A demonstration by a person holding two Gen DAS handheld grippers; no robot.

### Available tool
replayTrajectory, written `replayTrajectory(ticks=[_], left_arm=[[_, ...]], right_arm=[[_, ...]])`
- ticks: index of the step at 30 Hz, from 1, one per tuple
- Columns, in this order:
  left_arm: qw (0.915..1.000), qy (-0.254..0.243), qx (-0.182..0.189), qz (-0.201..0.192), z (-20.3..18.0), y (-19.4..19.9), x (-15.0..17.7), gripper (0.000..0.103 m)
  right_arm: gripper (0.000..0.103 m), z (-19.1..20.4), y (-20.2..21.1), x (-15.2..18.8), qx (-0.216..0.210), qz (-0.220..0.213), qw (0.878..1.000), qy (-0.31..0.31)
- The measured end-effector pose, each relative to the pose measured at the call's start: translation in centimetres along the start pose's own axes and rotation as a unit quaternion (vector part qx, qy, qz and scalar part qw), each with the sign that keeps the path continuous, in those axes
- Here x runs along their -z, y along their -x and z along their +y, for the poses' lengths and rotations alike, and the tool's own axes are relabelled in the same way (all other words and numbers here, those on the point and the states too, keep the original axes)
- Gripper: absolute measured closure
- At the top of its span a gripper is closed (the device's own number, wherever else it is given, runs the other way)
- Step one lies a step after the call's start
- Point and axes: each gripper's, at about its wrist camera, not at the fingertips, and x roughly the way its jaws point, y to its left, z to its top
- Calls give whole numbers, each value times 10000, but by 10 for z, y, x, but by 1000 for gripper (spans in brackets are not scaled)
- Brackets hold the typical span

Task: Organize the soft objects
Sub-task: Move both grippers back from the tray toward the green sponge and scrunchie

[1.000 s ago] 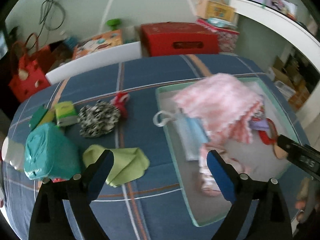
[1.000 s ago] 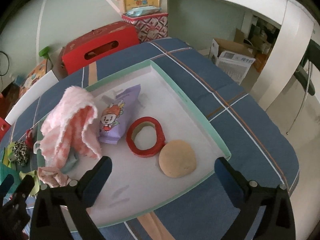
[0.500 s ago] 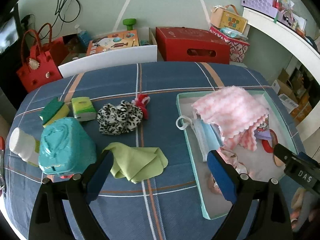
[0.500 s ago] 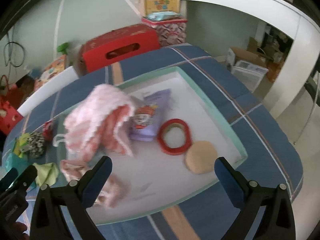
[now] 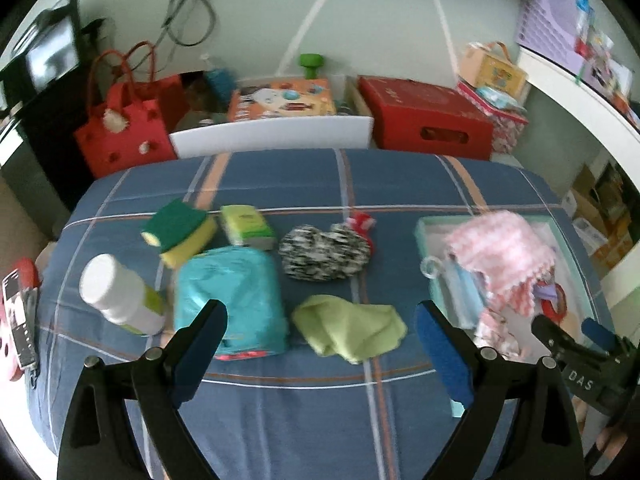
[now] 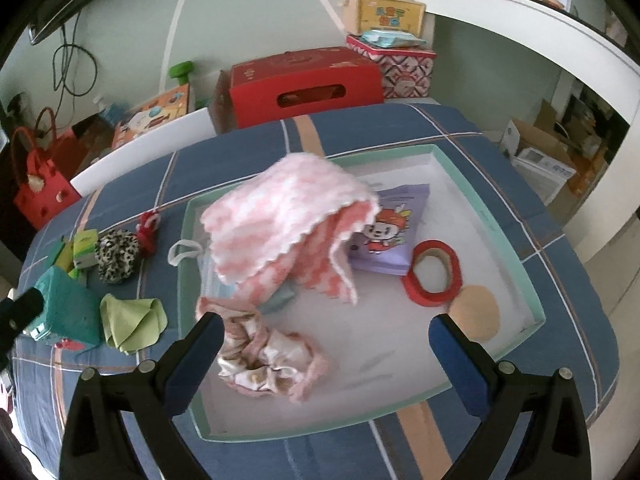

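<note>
A light green cloth (image 5: 348, 332) lies crumpled on the blue plaid table, just ahead of my open left gripper (image 5: 320, 340). Behind it sit a leopard-print scrunchie (image 5: 324, 254) and a small red item (image 5: 360, 222). The mint-rimmed tray (image 6: 532, 280) holds a pink-and-white towel (image 6: 288, 216), a face mask (image 6: 212, 276), a pink floral scrunchie (image 6: 260, 356), a purple packet (image 6: 392, 232), a red tape ring (image 6: 432, 272) and a tan round pad (image 6: 474, 316). My right gripper (image 6: 324, 352) hovers open over the tray's near side, holding nothing.
On the left of the table are a teal pouch (image 5: 232, 300), a white-capped bottle (image 5: 116, 296), a green-yellow sponge (image 5: 180, 232) and a green tissue pack (image 5: 248, 226). Behind the table stand a red box (image 5: 428, 120), a red bag (image 5: 124, 136) and a white chair back (image 5: 272, 134).
The left view has swung left and back: the tray slid to the right edge and the teal pouch and bottle came into fuller view. The right view pulled back, showing the floral scrunchie.
</note>
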Motion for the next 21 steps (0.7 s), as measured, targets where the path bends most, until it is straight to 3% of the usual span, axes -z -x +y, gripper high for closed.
replayTrajectory(ticks=[4, 14, 21], left_arm=[[9993, 215, -292, -62, 25, 3, -1, 8], [9945, 850, -604, 12, 76, 0, 0, 8], [9917, 1203, -463, -5, 102, 0, 3, 8]], right_arm=[[0, 14, 1, 1, -69, 10, 9999, 135], [0, 55, 1, 8, -311, 71, 9977, 600], [0, 82, 8, 10, -389, -123, 9958, 819]])
